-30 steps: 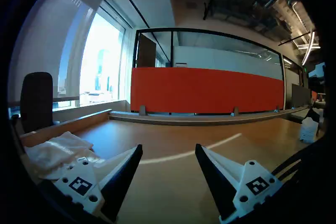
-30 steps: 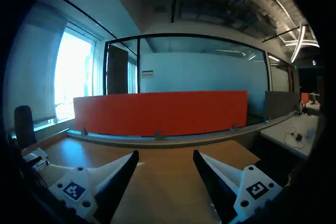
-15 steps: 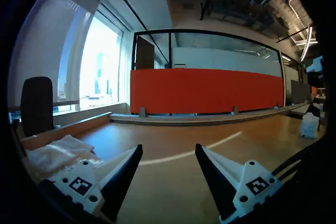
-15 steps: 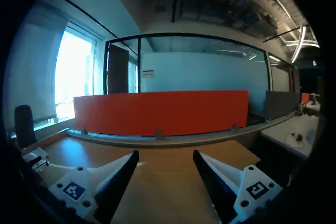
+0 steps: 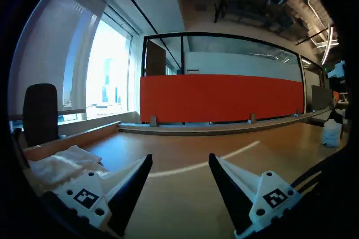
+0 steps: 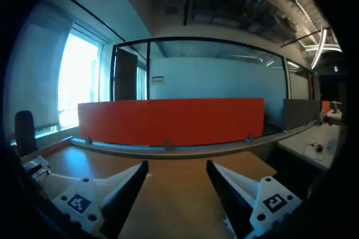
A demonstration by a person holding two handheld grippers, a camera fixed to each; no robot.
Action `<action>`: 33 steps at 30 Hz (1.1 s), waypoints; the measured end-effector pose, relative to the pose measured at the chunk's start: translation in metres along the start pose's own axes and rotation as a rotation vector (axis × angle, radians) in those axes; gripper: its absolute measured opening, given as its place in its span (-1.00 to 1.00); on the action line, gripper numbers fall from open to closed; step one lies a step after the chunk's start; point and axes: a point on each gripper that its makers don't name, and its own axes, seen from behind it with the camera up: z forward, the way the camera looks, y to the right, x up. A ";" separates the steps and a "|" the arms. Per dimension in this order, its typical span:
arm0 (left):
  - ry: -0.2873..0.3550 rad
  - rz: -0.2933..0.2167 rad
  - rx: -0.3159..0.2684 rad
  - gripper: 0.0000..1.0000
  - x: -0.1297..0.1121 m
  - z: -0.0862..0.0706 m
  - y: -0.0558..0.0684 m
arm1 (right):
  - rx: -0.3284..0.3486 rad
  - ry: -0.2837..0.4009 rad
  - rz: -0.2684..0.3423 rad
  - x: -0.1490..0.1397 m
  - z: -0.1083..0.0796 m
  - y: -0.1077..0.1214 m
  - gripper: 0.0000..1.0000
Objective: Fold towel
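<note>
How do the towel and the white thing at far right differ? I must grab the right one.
The towel lies low, spread and rumpled at the left; the white thing stands upright and compact at the far right. The towel sits close beside the left gripper; the white thing is farther off. Both are whitish, on the wooden desk, unheld.

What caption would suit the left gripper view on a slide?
Open left gripper poised over a wooden table, a crumpled white towel lying at the picture's left, orange divider behind.
</note>
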 end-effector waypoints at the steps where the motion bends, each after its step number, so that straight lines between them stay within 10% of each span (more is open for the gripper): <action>1: 0.000 0.000 0.000 0.86 0.000 0.000 0.000 | -0.001 0.006 -0.004 0.001 0.000 0.001 1.00; 33: 0.000 0.000 0.000 0.85 0.000 -0.001 0.001 | -0.033 0.058 0.029 -0.096 0.007 0.037 1.00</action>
